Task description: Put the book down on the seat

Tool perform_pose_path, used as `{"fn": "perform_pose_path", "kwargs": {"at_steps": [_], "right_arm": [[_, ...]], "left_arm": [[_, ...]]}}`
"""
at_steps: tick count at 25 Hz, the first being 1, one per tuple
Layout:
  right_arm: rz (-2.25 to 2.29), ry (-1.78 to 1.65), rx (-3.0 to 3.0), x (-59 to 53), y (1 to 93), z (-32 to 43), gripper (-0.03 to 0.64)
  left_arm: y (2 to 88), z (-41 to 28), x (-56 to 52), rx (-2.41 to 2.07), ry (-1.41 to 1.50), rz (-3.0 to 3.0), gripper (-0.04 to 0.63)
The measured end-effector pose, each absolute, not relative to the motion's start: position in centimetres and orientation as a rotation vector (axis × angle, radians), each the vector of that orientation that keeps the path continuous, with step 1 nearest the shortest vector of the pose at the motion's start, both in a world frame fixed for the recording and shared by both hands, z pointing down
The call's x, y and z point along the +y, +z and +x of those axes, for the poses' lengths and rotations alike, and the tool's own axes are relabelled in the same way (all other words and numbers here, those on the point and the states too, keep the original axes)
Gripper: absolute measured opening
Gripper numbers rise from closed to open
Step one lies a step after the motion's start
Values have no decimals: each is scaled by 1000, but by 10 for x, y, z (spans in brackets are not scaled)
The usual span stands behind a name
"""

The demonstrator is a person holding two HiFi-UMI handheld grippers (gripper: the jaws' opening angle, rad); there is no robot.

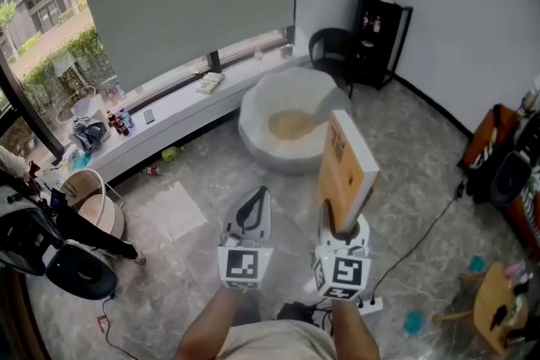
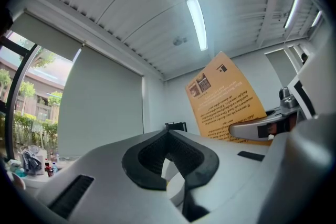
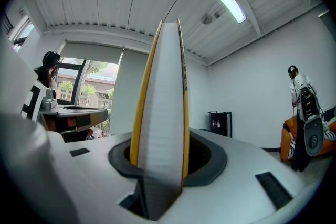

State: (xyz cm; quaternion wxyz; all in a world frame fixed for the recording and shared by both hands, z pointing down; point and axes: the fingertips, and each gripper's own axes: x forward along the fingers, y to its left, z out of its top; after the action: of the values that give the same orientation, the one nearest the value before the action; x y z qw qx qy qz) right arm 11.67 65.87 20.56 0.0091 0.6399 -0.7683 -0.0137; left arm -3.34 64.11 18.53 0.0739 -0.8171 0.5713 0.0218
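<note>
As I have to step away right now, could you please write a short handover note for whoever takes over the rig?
Right hand-held gripper: shut on the orange book, held upright in the air.
Left hand-held gripper: shut, empty, beside the right one.
White round seat: ahead on the floor, book not yet on it.
Done: book is in the grip.
Left: carry it over the seat, lay it down, release.

Showing orange-yellow with dark print on the book [image 1: 346, 169], white along its page edges. Lying white around a tan middle on the seat [image 1: 253, 126]. Wearing black-and-white square markers on the left tongs [image 1: 251, 213] and right tongs [image 1: 341, 225].
</note>
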Motion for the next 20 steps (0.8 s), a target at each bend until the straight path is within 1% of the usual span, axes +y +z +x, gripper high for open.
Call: {"fn": "perform_pose_path", "kwargs": {"at_steps": [5, 12, 20], "right_arm": [[2012, -35, -2381, 641, 207, 120, 149], [2011, -59, -2366, 599, 207, 104, 149], [2017, -89, -2347, 531, 202, 66, 149]], "left_arm": [[183, -28, 623, 1689, 85, -2459, 6], [184, -35, 578, 1654, 112, -2492, 6], [182, -68, 509, 1619, 119, -2502, 6]]}}
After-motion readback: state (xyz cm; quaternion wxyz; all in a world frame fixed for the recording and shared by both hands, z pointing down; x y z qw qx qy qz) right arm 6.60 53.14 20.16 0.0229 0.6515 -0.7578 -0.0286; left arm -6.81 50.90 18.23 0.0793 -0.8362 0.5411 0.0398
